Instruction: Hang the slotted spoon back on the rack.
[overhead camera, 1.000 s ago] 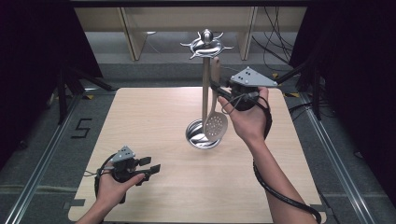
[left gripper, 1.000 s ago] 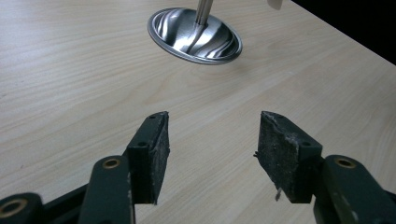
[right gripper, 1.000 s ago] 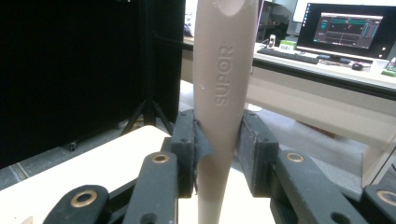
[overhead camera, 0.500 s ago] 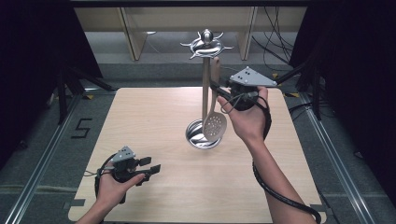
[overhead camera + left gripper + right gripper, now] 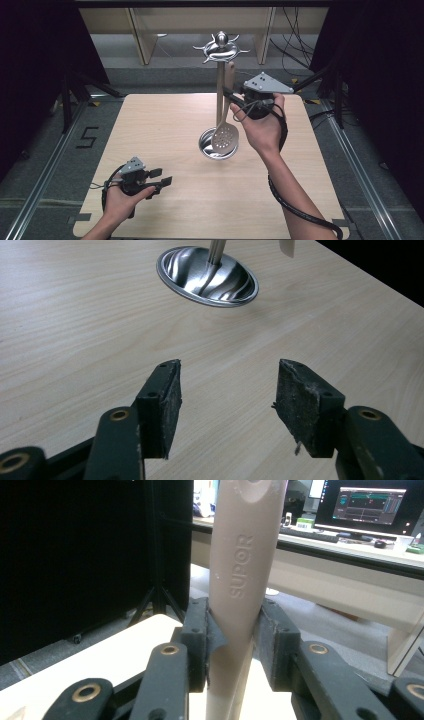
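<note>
— Beside the stand (image 5: 219, 95), where does the slotted spoon (image 5: 225, 138) hang?
— Over the round base, its beige handle (image 5: 240, 580) clamped in the right gripper (image 5: 234, 100).
— How might it handle?
— Probably light, stiff, smooth; mid-handle seems safest.
— And the left gripper (image 5: 161, 177)?
— Jaws apart, empty, low over the table (image 5: 150, 125).

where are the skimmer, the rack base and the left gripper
skimmer (image 5: 224, 138) high view, perforated head
rack base (image 5: 207, 276) left gripper view, shiny dish
left gripper (image 5: 161, 176) high view, between its open jaws
</note>
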The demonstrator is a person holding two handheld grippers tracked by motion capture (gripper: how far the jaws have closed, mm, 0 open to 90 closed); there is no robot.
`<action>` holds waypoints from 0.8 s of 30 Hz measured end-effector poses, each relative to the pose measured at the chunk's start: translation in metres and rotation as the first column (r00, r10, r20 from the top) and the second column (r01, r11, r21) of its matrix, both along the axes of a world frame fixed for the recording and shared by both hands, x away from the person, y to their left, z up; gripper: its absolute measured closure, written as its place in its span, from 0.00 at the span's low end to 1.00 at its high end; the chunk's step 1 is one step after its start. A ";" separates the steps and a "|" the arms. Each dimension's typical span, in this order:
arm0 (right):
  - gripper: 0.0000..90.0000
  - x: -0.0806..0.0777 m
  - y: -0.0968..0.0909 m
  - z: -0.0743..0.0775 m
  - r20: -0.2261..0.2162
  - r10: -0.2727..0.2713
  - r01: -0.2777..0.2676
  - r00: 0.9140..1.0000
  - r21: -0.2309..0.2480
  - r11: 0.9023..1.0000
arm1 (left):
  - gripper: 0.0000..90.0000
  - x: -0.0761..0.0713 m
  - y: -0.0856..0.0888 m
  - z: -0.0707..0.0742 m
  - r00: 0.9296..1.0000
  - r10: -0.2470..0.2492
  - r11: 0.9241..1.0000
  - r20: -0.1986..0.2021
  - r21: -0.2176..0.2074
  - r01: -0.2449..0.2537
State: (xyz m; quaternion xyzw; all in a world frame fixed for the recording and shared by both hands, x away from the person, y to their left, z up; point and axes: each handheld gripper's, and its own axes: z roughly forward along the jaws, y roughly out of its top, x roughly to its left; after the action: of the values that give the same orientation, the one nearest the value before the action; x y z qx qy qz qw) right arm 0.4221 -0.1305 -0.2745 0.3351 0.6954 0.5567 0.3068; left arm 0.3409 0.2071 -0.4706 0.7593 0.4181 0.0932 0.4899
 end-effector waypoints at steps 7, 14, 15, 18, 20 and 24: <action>0.76 0.003 0.000 0.001 0.011 -0.003 0.003 1.000 -0.013 1.000 | 0.47 0.000 0.000 0.000 1.000 0.000 1.000 -0.001 -0.001 0.000; 0.62 -0.002 -0.004 0.003 0.008 0.004 -0.004 1.000 0.009 1.000 | 0.47 0.000 0.000 0.000 1.000 0.002 1.000 -0.002 -0.002 -0.002; 0.62 -0.002 -0.004 0.003 0.008 0.004 -0.004 1.000 0.009 1.000 | 0.47 0.000 0.000 0.000 1.000 0.002 1.000 -0.002 -0.002 -0.002; 0.57 -0.006 -0.008 0.004 0.025 -0.006 0.006 1.000 0.003 1.000 | 0.47 0.000 0.000 0.000 1.000 -0.001 1.000 -0.001 -0.002 0.001; 0.53 -0.009 -0.012 0.003 0.020 -0.010 0.010 1.000 -0.001 1.000 | 0.47 0.000 0.000 0.000 1.000 0.002 1.000 -0.002 -0.001 -0.002; 0.49 -0.015 -0.025 -0.003 -0.004 0.012 -0.012 1.000 -0.006 1.000 | 0.47 0.000 0.000 0.000 1.000 0.000 1.000 -0.001 0.000 0.000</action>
State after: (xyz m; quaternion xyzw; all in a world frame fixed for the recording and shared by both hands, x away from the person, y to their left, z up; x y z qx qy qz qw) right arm 0.4073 -0.1558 -0.2775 0.3308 0.6998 0.5558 0.3032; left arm 0.3412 0.2075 -0.4709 0.7594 0.4181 0.0929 0.4898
